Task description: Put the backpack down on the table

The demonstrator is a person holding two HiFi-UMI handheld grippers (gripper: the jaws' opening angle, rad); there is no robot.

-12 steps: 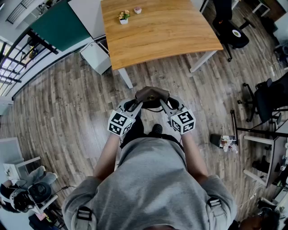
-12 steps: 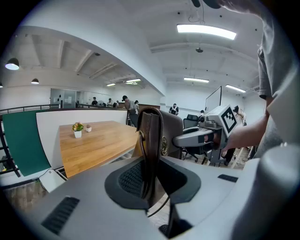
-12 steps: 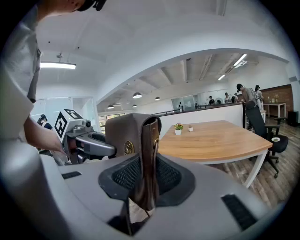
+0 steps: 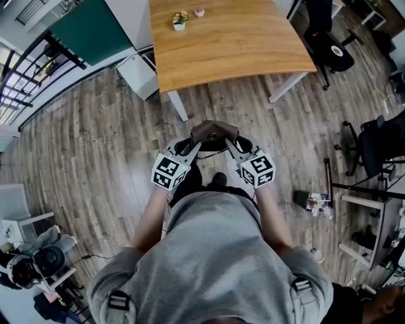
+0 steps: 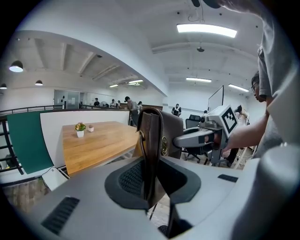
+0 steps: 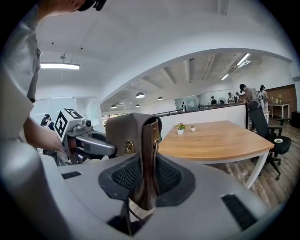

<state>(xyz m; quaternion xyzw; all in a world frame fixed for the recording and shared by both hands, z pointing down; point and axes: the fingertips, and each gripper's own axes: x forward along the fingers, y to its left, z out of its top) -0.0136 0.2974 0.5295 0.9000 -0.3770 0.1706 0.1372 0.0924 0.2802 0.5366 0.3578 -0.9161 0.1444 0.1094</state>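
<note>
A small brown leather backpack (image 4: 214, 134) hangs in the air in front of the person, above the wood floor and short of the table. My left gripper (image 4: 195, 148) is shut on its left strap (image 5: 151, 154). My right gripper (image 4: 230, 147) is shut on its right strap (image 6: 149, 164). In both gripper views the strap runs upright between the jaws, and the bag's body with a round gold badge (image 6: 127, 147) hangs beyond. The wooden table (image 4: 253, 44) lies ahead, its near edge a short way past the bag.
A small potted plant (image 4: 180, 20) and a little pink pot (image 4: 199, 12) stand at the table's far side. A white box (image 4: 139, 74) sits on the floor by the table's left leg. Office chairs (image 4: 330, 44) stand to the right, and a small cluttered item (image 4: 316, 202) lies on the floor.
The table and floor have shifted slightly down and right in the head view, as the person has edged toward the table. Both grippers keep the same hold on the backpack.
</note>
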